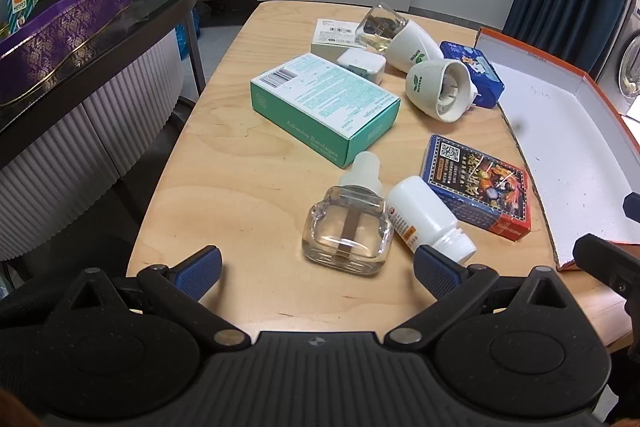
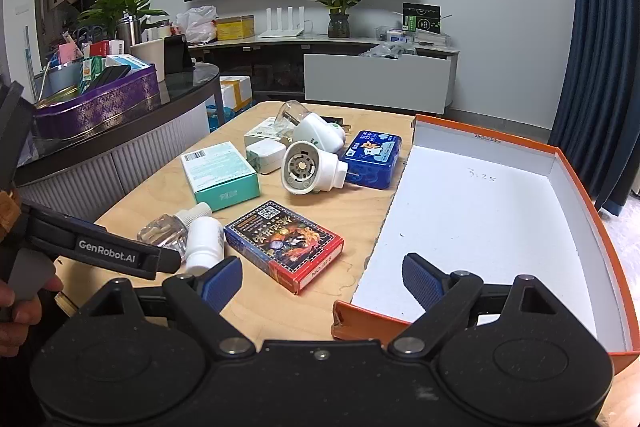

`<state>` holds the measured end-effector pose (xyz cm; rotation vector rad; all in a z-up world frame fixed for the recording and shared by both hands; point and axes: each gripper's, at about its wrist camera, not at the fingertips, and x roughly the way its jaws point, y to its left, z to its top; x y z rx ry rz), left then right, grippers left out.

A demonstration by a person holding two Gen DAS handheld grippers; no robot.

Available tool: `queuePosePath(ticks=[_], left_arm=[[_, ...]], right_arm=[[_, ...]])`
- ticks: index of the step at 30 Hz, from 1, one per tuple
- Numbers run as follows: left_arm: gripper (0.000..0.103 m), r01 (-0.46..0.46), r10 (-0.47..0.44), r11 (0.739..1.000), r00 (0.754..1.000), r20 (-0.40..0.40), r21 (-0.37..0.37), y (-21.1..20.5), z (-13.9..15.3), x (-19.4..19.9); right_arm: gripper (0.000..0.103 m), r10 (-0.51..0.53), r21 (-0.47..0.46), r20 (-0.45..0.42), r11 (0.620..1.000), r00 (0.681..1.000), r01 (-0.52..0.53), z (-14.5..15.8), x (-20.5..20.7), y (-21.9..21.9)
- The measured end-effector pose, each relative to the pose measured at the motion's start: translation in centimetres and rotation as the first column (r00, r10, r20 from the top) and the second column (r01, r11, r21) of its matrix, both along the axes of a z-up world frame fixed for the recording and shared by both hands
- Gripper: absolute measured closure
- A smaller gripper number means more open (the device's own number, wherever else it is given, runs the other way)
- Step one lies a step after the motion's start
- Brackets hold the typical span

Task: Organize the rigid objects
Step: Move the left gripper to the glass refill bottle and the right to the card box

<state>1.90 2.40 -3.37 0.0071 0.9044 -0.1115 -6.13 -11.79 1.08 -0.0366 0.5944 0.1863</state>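
Loose items lie on a wooden table (image 1: 248, 211): a clear glass refill bottle (image 1: 348, 227), a white pill bottle (image 1: 428, 223), a card box (image 1: 478, 191), a teal bandage box (image 1: 324, 103), two white plug-in heaters (image 1: 438, 89) and a blue tin (image 1: 478, 73). My left gripper (image 1: 318, 269) hangs open just in front of the glass bottle, holding nothing. In the right wrist view an orange box with a white inside (image 2: 480, 219) lies empty. My right gripper (image 2: 322, 279) stands open over that box's near left corner, beside the card box (image 2: 286, 245).
A dark side counter (image 1: 100, 67) with a purple tin (image 1: 60, 31) full of packets borders the table on the left. A small white charger (image 1: 362, 65) and a white carton (image 1: 332, 37) lie at the back. A hand (image 2: 20, 303) holds the left gripper's handle.
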Motion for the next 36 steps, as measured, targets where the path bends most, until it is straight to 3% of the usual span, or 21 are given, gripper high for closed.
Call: queuePosePath(ticks=[10, 19, 27, 30, 35, 36], left_arm=[[0.0, 0.009, -0.009, 1.0, 1.0, 0.002, 0.009, -0.2, -0.3, 0.5], [0.0, 0.017, -0.017, 1.0, 1.0, 0.006, 0.017, -0.3, -0.4, 0.6], [0.001, 0.064, -0.067, 0.996, 0.997, 0.043, 0.062, -0.6, -1.1, 1.5], [0.01, 0.113, -0.118, 0.991, 0.991, 0.063, 0.071, -0.9, -1.5, 1.6], [0.049, 0.162, -0.167, 0.985, 0.98, 0.105, 0.057, -1.2, -1.2, 1.3], [0.052, 0.17, -0.175, 0.984, 0.978, 0.11, 0.058, -1.3, -1.2, 1.2]], right_arm=[[0.001, 0.003, 0.026, 0.005, 1.0, 1.0, -0.003, -0.2, 0.1, 0.0], [0.001, 0.007, -0.019, 0.003, 1.0, 1.0, -0.007, -0.4, 0.2, 0.1], [0.001, 0.006, -0.016, 0.007, 1.0, 1.0, -0.006, -0.5, 0.2, 0.1], [0.001, 0.003, -0.052, -0.02, 0.999, 1.0, -0.004, -0.5, 0.5, 0.0], [0.001, 0.031, -0.083, -0.06, 0.996, 0.998, -0.036, -0.5, 1.3, 0.0], [0.001, 0.049, -0.084, -0.059, 0.995, 0.997, -0.053, -0.4, 1.5, 0.0]])
